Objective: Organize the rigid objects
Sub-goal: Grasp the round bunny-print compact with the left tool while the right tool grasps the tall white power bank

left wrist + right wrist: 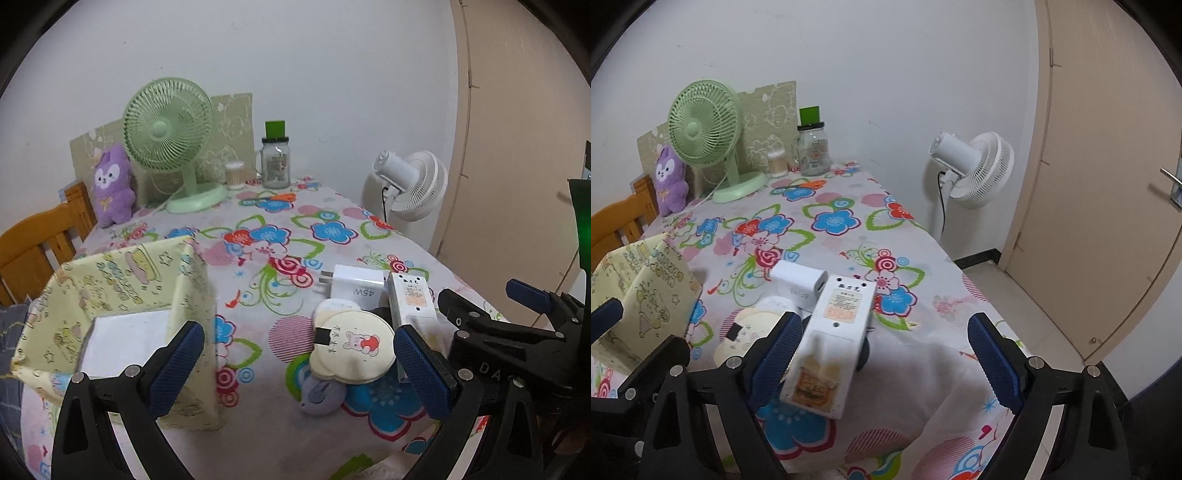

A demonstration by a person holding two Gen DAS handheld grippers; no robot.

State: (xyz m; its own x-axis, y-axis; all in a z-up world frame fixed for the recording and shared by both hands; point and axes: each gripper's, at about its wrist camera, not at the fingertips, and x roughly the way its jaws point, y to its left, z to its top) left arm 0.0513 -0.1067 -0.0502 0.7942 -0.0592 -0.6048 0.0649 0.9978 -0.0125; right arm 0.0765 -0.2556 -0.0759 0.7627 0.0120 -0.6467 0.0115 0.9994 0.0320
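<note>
Looking through the left wrist, I see my left gripper released at bottom centre, between the yellow bin on the left and a pile at right: round pad, charger, white box. From the right wrist, my right gripper stands wide, unclenched; the white box lies lower centre, a scuffed slab with orange labels, against the left pad only. I should centre it before squeezing.
</note>
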